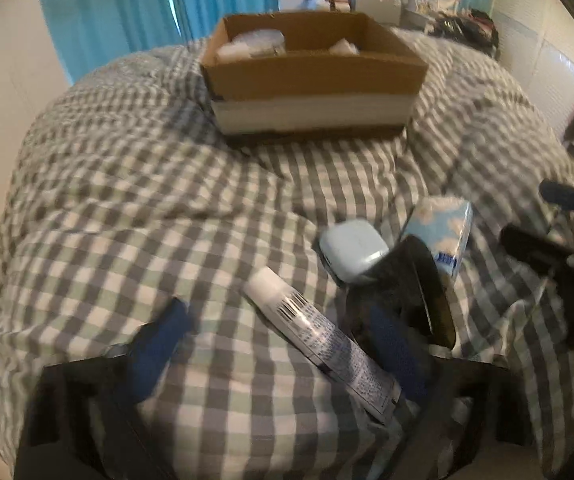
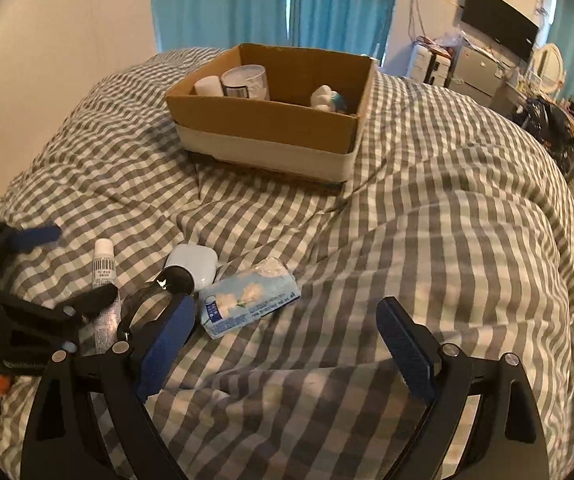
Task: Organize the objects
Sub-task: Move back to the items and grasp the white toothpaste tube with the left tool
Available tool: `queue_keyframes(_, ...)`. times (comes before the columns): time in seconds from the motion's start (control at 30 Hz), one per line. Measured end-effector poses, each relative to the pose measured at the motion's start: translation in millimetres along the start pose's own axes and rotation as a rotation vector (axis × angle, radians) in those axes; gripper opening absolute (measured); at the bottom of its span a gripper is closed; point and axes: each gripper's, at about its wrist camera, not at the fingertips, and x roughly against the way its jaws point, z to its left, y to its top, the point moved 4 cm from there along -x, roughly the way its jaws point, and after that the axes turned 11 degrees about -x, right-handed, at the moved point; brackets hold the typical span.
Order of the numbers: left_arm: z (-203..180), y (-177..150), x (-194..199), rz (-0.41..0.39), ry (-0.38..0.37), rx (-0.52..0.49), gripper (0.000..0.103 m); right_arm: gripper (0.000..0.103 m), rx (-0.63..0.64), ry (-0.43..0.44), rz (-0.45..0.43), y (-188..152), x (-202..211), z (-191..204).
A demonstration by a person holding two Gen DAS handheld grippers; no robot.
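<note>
Tube (image 1: 319,332) lies on the checked quilt (image 1: 167,208) between the spread, empty fingers of the left gripper (image 1: 283,344), box (image 1: 311,76) at 12 o'clock. Likely light, soft, slippery: grip mid-body. Right gripper (image 2: 287,344) spread, empty.

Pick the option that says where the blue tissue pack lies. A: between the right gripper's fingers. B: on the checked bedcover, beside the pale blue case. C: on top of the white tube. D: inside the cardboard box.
B: the tissue pack lies flat on the checked bedcover next to the pale blue case, well short of the cardboard box and clear of the right gripper.
</note>
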Motion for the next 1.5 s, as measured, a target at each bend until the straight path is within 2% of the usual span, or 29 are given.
queue_keyframes(0.03,-2,0,-5,0.016,-0.002,-0.012,0.074,0.092,-0.007,0.001,0.000,1,0,-1)
queue_keyframes(0.1,-7,0,-13,0.037,-0.020,-0.026,0.059,0.092,-0.014,0.006,-0.001,0,0,-1)
queue_keyframes(0.17,-11,1,-19,0.054,-0.060,-0.023,0.049,0.092,-0.016,0.005,-0.002,1,-1,-1)
queue_keyframes(0.37,-29,5,-37,0.101,-0.179,-0.063,0.046,0.092,-0.018,-0.002,0.003,-2,-3,0)
queue_keyframes(0.43,-32,2,-40,0.109,-0.162,-0.078,0.041,0.092,-0.017,-0.007,0.006,-3,-4,0)
queue_keyframes(0.47,-34,1,-38,0.104,-0.164,-0.077,0.030,0.092,-0.016,-0.008,0.009,-3,-4,0)
queue_keyframes(0.6,-31,-4,-26,0.065,-0.142,-0.049,0.017,0.092,-0.004,-0.011,0.001,-6,0,3)
queue_keyframes(0.8,-3,2,5,-0.028,-0.120,0.044,0.016,0.092,0.009,-0.008,0.001,-6,5,11)
queue_keyframes(1.0,20,9,20,-0.075,-0.067,0.053,0.016,0.092,0.036,-0.023,0.029,1,-5,28)
queue_keyframes(1.17,24,9,20,-0.090,-0.059,0.057,0.016,0.092,0.060,-0.030,0.081,3,-24,42)
queue_keyframes(1.27,26,6,19,-0.090,-0.066,0.066,0.016,0.083,0.061,-0.043,0.118,0,-36,46)
queue_keyframes(1.3,26,6,18,-0.088,-0.072,0.070,0.016,0.076,0.057,-0.042,0.136,-2,-40,47)
queue_keyframes(1.37,28,5,15,-0.086,-0.083,0.082,0.016,0.067,0.055,-0.048,0.168,-5,-49,47)
queue_keyframes(1.43,29,4,15,-0.087,-0.094,0.090,0.016,0.052,0.065,-0.054,0.189,-9,-53,47)
queue_keyframes(1.5,29,4,14,-0.087,-0.100,0.095,0.016,0.045,0.082,-0.059,0.203,-14,-56,49)
